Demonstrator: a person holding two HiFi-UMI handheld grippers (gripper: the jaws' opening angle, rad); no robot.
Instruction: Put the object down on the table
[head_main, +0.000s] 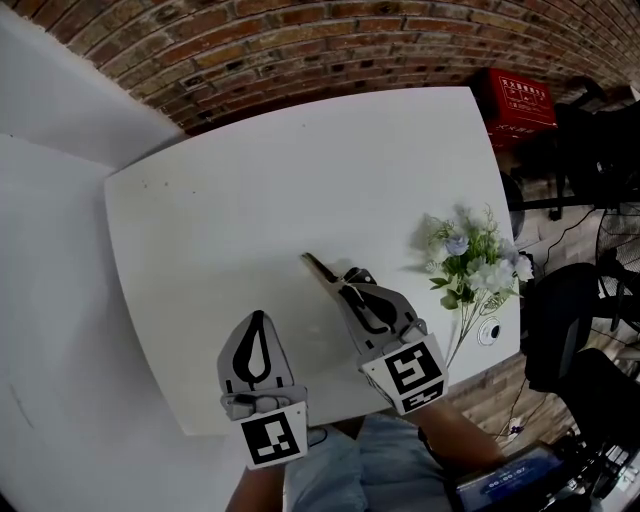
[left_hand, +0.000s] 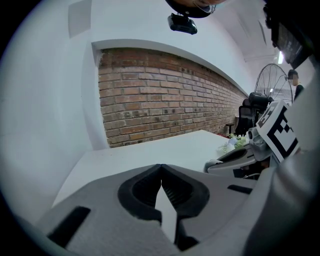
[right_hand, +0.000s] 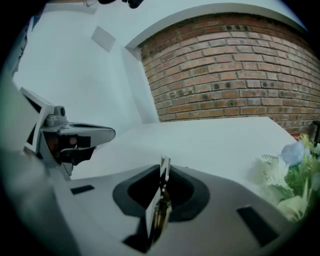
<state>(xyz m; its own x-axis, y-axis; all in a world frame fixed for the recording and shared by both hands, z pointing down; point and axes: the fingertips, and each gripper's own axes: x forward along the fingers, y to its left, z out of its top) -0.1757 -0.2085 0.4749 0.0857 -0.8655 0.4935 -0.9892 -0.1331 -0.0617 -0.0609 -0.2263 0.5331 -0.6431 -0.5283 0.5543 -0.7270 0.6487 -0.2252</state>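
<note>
My right gripper (head_main: 345, 284) is over the near middle of the white table (head_main: 300, 170), shut on a thin flat brownish object (head_main: 320, 268) that sticks out ahead of the jaws to the upper left. In the right gripper view the object (right_hand: 156, 210) stands edge-on between the jaw tips of that gripper (right_hand: 164, 167), which close against both its sides. Whether its tip touches the table I cannot tell. My left gripper (head_main: 258, 320) hovers by the table's near edge, left of the right one; its jaws (left_hand: 161, 166) meet at the tips with nothing in them.
A bunch of white and pale blue flowers (head_main: 470, 262) lies on the table's right side, close to my right gripper, with a small white disc (head_main: 489, 332) at the edge. A red crate (head_main: 520, 105) and black chairs (head_main: 570, 320) stand beyond the right edge. A brick wall runs behind.
</note>
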